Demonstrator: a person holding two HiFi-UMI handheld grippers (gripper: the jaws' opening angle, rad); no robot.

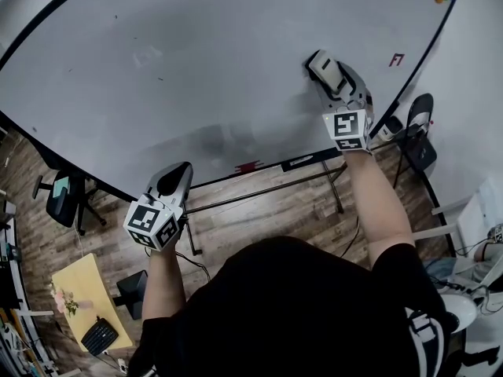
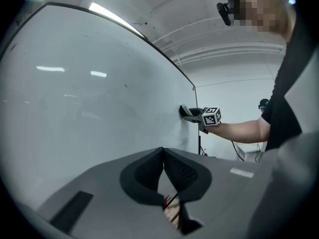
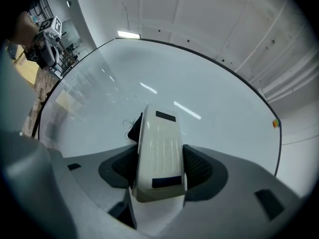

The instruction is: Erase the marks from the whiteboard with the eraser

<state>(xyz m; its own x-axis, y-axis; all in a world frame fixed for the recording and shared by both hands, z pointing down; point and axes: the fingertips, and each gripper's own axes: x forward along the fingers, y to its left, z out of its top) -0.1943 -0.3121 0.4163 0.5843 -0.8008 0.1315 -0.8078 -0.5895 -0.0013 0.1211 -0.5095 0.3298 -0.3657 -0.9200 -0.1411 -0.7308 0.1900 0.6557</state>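
Your right gripper (image 3: pixel 159 168) is clamping the eraser (image 3: pixel 157 138) across its width, jaws about half open on the white shell. The eraser's long axis is running straight out along the jaws. The black felt face is pointing at the whiteboard (image 1: pixel 196 61) and, from the left gripper view, looks to be pressing on it.

Your left gripper (image 2: pixel 162 153) is hanging off the board's lower edge, jaws together with nothing between them. It's out of this one.

What's counting for the next stroke:
- A small red mark (image 1: pixel 397 59) is sitting off the eraser's right flank, near, toward the board's right edge.
- A grey smear (image 1: pixel 208 141) and a red scribble (image 1: pixel 247 166) are lying off its left flank and back toward your wrist, well apart from it, by the lower edge.

My read: the red mark is the closer target. You're looking at a sideways sweep to the right, broadside to the long axis, so the full felt length covers it. The right hand is the only one carrying the tool, so both targets are its job.
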